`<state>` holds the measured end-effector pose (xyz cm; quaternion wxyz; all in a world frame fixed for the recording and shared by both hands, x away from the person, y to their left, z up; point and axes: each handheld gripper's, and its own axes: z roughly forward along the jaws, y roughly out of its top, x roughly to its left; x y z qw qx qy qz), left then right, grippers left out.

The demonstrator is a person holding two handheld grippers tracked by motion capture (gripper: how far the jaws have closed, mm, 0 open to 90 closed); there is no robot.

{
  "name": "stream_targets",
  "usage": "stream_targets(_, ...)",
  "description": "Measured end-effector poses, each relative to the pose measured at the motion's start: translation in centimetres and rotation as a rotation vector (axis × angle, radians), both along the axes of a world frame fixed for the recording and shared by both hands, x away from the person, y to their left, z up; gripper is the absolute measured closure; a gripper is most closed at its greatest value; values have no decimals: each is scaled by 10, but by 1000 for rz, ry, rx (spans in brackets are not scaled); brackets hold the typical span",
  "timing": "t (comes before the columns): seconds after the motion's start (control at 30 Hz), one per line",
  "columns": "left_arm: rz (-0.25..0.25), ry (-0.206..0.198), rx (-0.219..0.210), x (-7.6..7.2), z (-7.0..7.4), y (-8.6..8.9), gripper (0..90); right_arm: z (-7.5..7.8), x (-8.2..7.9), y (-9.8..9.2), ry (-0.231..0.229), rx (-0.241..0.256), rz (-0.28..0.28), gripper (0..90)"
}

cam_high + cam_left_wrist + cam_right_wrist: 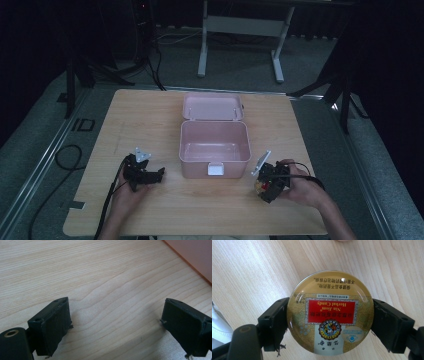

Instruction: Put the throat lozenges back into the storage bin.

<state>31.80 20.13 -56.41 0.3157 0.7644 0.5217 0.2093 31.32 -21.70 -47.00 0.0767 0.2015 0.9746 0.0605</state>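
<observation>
- Two tools are at work on the wooden tabletop (150, 210): the right tool (264, 186), lower right of the high view, is clamped on a round herbal candy tin (330, 312), one jaw on each side of its rim.
- Seen from the right tool's camera, the tin fills the middle of the frame, label facing up and held just above the wood.
- Over at lower left, the left tool (147, 176) rests with its jaws wide apart (113, 322), nothing between them but bare grain.
- Between the two sits the pink lunch box (215, 150), lid thrown back toward the upper part of the frame, cavity bare.
- My guess is the tin goes into the box. To do it well, I'd lift it clear over the box's right wall, keep it level, and loosen the jaws only once it is low inside.
- Room is generous: open wood all round the box, and the near tabletop edge lies close behind both hands.
- Mind the white latch (216, 169) at the front wall.
</observation>
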Motion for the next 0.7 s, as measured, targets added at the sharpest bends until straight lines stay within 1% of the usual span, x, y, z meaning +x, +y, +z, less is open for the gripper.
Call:
stream_targets(0.47,0,0,0,0,0,0,91,16,1,-1,-16,-2,4,201)
stream_targets(0.57,0,0,-1,0,0,0,91,21,2,-2,-20,3,2,201)
stream_targets(0.7,0,0,0,0,0,0,91,26,3,-2,-23,-4,9,201)
